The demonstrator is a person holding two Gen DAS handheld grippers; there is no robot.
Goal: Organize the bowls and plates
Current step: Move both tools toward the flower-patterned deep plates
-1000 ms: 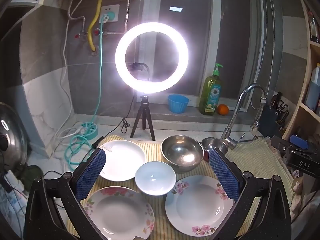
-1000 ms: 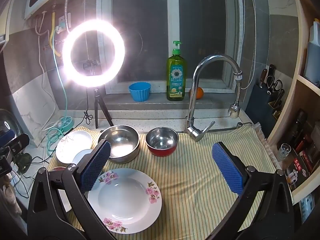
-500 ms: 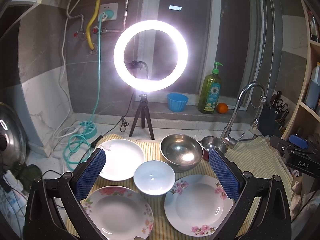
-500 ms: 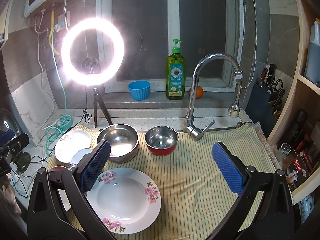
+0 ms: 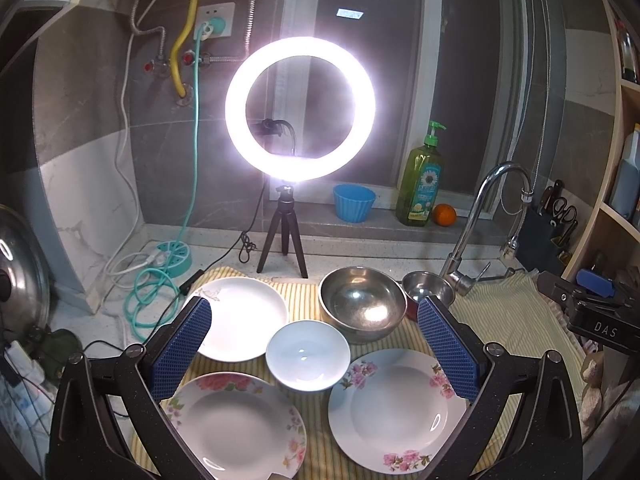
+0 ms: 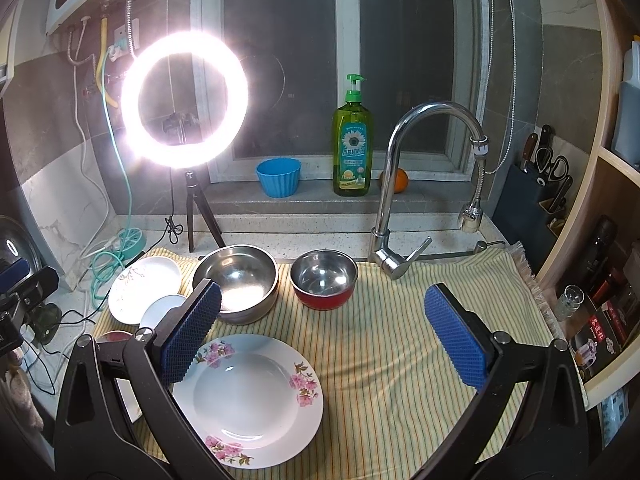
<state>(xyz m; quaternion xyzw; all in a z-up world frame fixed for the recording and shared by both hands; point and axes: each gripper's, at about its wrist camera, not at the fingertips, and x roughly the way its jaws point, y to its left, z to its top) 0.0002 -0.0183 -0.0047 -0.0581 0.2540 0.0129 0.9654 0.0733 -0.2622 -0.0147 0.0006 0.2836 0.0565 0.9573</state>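
Observation:
On the striped cloth [image 6: 400, 340] lie two flowered plates [image 5: 236, 424] [image 5: 394, 408], a plain white plate [image 5: 240, 316], a small white bowl [image 5: 308, 354], a large steel bowl [image 5: 362, 302] and a small red-sided steel bowl [image 6: 324, 278]. My left gripper [image 5: 314, 346] hangs open above the white bowl, nothing between its blue pads. In the right wrist view my right gripper [image 6: 322, 332] is open over the cloth, with a flowered plate [image 6: 250, 400] under its left finger and the large steel bowl [image 6: 236, 282] behind it.
A lit ring light [image 5: 300, 108] on a tripod stands behind the dishes. A tap [image 6: 400, 184] rises at the cloth's back edge. On the sill are a blue cup [image 6: 279, 177], a soap bottle [image 6: 352, 144] and an orange [image 5: 445, 215]. Shelves with a knife block [image 6: 532, 200] are at right.
Both views have tipped slightly upward, so the dishes sit a little lower in frame. Nothing on the cloth has moved and both grippers stay open.

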